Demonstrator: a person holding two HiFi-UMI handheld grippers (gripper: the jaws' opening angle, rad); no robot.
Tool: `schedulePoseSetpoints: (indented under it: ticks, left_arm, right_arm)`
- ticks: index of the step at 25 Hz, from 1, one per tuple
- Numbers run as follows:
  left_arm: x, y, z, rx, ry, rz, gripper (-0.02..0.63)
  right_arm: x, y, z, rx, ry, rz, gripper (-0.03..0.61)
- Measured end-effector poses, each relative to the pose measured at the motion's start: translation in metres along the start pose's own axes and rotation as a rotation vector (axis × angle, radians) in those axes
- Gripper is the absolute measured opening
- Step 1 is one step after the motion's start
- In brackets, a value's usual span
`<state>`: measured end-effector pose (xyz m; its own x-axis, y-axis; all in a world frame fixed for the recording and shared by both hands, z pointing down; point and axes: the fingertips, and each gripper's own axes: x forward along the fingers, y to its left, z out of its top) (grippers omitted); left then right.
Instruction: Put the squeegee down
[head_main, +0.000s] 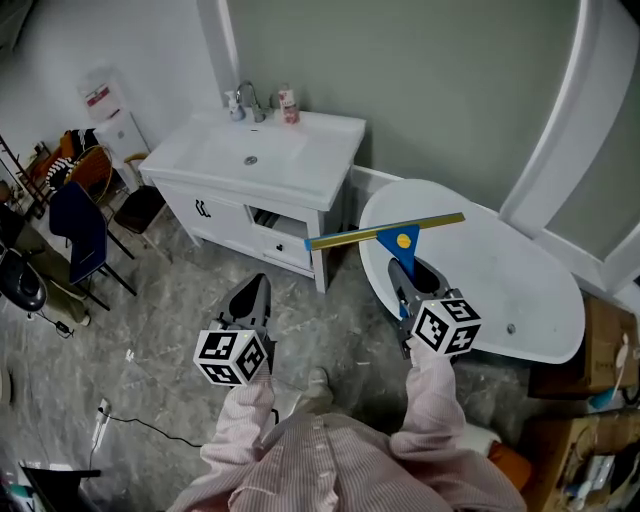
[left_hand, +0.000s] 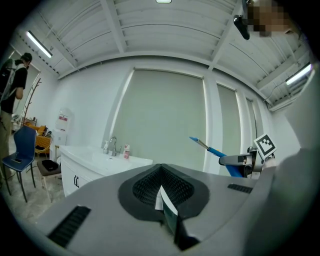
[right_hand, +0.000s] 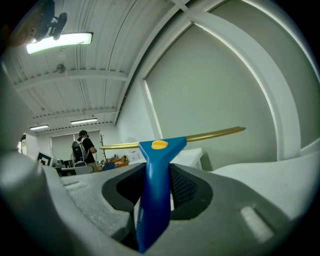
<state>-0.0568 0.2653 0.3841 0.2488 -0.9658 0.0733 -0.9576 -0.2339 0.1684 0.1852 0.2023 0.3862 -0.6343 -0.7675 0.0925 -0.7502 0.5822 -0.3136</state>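
- At centre right, the right gripper (head_main: 402, 272) is pinching the squeegee (head_main: 388, 237) over a white bathtub's (head_main: 530, 300) edge.
- Lower centre, the left gripper (head_main: 254, 296) is hovering, jaws pressed together.
- Upper left, a sink cabinet (head_main: 300, 180) is standing.

Grey floor (head_main: 190, 300), white vanity (head_main: 300, 175), bathtub (head_main: 520, 285), blue chair (head_main: 80, 230)

The right gripper (head_main: 403, 275) holds a blue-handled, gold-bladed squeegee (head_main: 385, 235) over the white oval bathtub (head_main: 540, 300). The left gripper (head_main: 255, 290) hovers above the grey marbled floor (head_main: 180, 300), near a white vanity worktop (head_main: 300, 165).
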Motion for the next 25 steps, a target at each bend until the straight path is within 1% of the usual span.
schedulePoseSetpoints:
  ticks: [6, 11, 18, 25]
  left_arm:
    - [0.064, 0.036, 0.01, -0.001, 0.015, -0.03, 0.002]
    - [0.105, 0.072, 0.022, -0.008, 0.013, -0.041, 0.002]
    - [0.15, 0.099, 0.023, -0.016, 0.024, -0.068, 0.002]
    - [0.18, 0.118, 0.021, -0.022, 0.04, -0.068, 0.002]
  right_arm:
    - [0.063, -0.023, 0.011, 0.017, 0.006, -0.024, 0.132]
    - [0.112, -0.03, 0.018, 0.017, 0.013, -0.036, 0.132]
    - [0.156, -0.047, 0.022, 0.022, 0.018, -0.066, 0.132]
    - [0.189, -0.063, 0.022, 0.031, 0.033, -0.076, 0.132]
